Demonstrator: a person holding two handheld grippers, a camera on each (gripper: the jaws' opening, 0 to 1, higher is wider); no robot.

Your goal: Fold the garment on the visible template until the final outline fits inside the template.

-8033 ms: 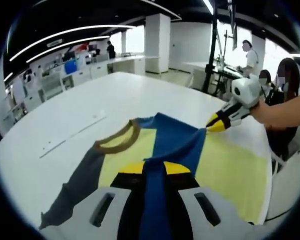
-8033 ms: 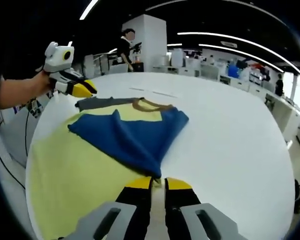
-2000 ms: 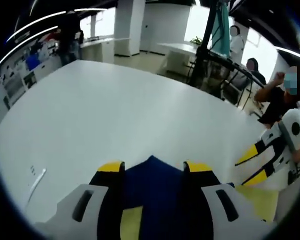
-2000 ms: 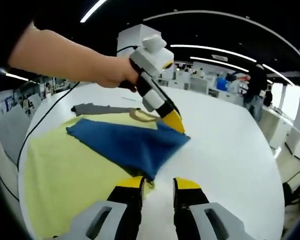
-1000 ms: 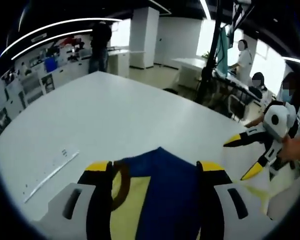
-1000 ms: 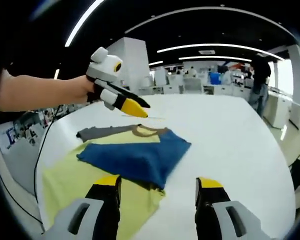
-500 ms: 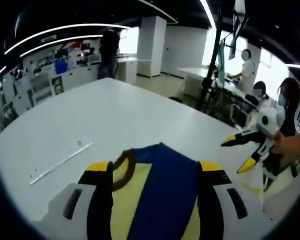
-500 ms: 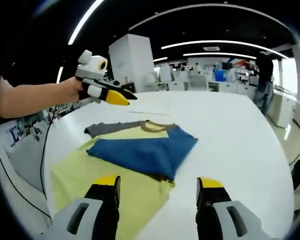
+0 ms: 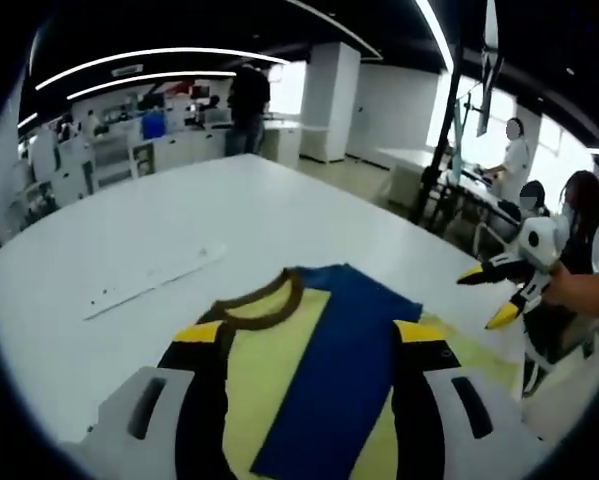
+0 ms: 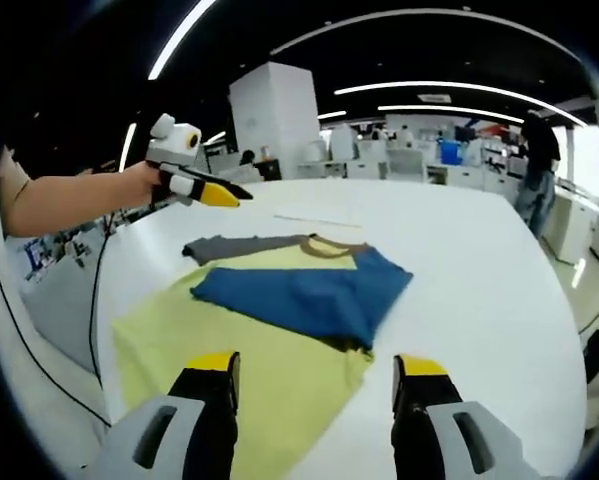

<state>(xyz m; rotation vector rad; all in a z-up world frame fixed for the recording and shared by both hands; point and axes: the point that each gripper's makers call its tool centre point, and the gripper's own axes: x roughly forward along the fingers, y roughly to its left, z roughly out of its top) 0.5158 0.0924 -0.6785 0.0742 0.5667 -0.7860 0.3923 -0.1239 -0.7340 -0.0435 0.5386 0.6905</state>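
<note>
Folding is mid-way: one T-shirt (image 10: pixel 279 330), yellow with a blue sleeve folded across and a grey sleeve (image 10: pixel 234 246) still out, lies flat on the white table (image 10: pixel 459 260). Any template is hard to make out. Left gripper (image 9: pixel 309 335) and right gripper (image 10: pixel 314 365) hang wide apart, empty. Next, probably, the grey sleeve.

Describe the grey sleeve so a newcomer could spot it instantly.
Start at the white table, then the yellow garment lying on it with a blue panel folded across. The grey sleeve sticks out flat beside the brown collar, the only grey piece.
</note>
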